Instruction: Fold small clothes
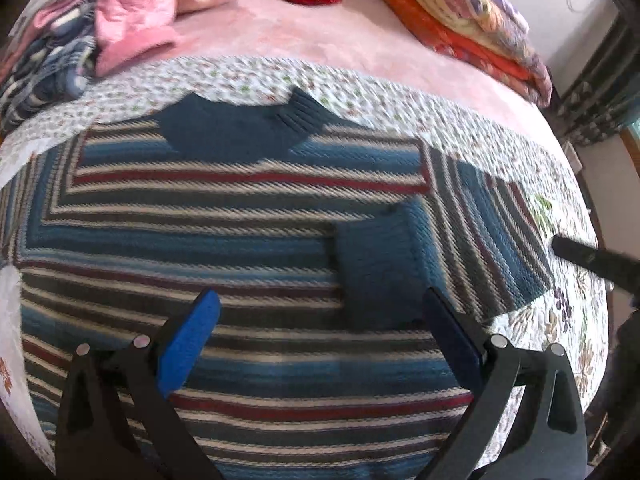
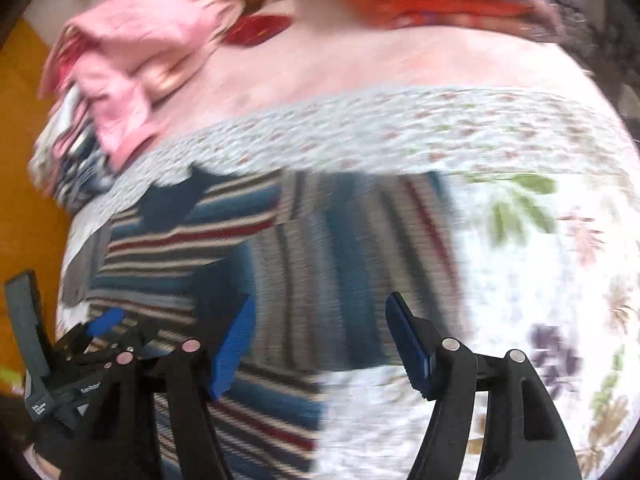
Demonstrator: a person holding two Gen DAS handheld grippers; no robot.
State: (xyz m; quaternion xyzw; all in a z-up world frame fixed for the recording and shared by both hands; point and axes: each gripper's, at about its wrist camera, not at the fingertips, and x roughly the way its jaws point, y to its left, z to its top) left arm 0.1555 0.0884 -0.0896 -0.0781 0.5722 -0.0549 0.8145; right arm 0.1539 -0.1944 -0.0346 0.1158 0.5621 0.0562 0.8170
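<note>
Blue, white and red striped knit sweater (image 1: 248, 240) flat on floral quilt (image 1: 400, 96), right sleeve folded in. Left gripper (image 1: 320, 320) and right gripper (image 2: 320, 320) both spread, empty. Next likely: pinch near hem, fold toward far collar.

A bedroom in a home: a bed (image 1: 320, 32) with a pink sheet under a floral quilt (image 1: 248, 80), folded blankets (image 1: 460, 20) stacked at its far right corner, loose pink clothes (image 1: 132, 12) heaped far left.
</note>
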